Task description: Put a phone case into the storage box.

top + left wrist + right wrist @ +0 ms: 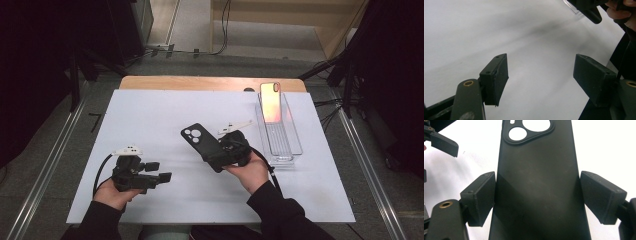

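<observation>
My right gripper clamps a black phone case by its long edges, mid-frame in the high view – light, flexible, slick plastic, so I grip near the middle. My left gripper gapes, holding nothing.

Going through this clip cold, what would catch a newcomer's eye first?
The black phone case stands out first, clamped across its width by the right gripper above the middle of the white table, camera cutouts pointing away from the person. Next comes the glossy pinkish phone, leaning upright at the far end of a clear tray at the table's right. The left gripper hangs open and empty at near left.
</observation>
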{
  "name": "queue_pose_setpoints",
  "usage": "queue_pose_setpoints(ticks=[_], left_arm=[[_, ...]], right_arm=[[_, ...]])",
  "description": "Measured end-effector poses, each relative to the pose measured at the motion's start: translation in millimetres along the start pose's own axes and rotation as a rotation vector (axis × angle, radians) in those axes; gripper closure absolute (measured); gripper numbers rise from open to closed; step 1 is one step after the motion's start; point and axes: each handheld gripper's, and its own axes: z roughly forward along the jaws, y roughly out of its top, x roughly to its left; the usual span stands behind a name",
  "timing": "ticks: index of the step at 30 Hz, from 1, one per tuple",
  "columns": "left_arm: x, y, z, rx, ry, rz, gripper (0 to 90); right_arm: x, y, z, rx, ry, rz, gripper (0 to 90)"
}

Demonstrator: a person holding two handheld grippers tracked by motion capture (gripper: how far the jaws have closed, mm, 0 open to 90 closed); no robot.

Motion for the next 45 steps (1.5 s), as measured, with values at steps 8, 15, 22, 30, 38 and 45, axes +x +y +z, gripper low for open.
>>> queue_pose_setpoints(ticks=[8, 15, 22, 30, 38, 45], left_arm=[[-5.5, 10.4, 10.9, 0.019, -0.046, -0.014, 28.2], [-12.2, 20.2, 21.1, 0.01, -0.076, -0.024, 28.7], [-17.5, 33.4, 30.3, 0.03, -0.079, -0.046, 27.4], [-18.4, 50.6, 35.6, 0.014, -0.061, -0.076, 24.3], [-14.8, 71.6, 41.1, 0.023, -0.032, -0.126, 27.6], [-9.7, 85.4, 44.0, -0.006, -0.006, -0.16, 27.5]], right_arm=[[-16.4, -15.5, -13.3, -0.015, -0.005, 0.048, 15.0], [-20.0, -24.5, -14.8, -0.039, 0.0, 0.098, 14.8], [-18.7, -29.5, -13.8, -0.062, -0.008, 0.132, 14.7], [-15.0, -28.6, -11.0, -0.097, -0.011, 0.164, 14.7], [-13.4, -26.0, -0.5, -0.109, -0.012, 0.188, 14.6], [-8.2, -23.3, 8.4, -0.124, -0.006, 0.207, 14.6]])
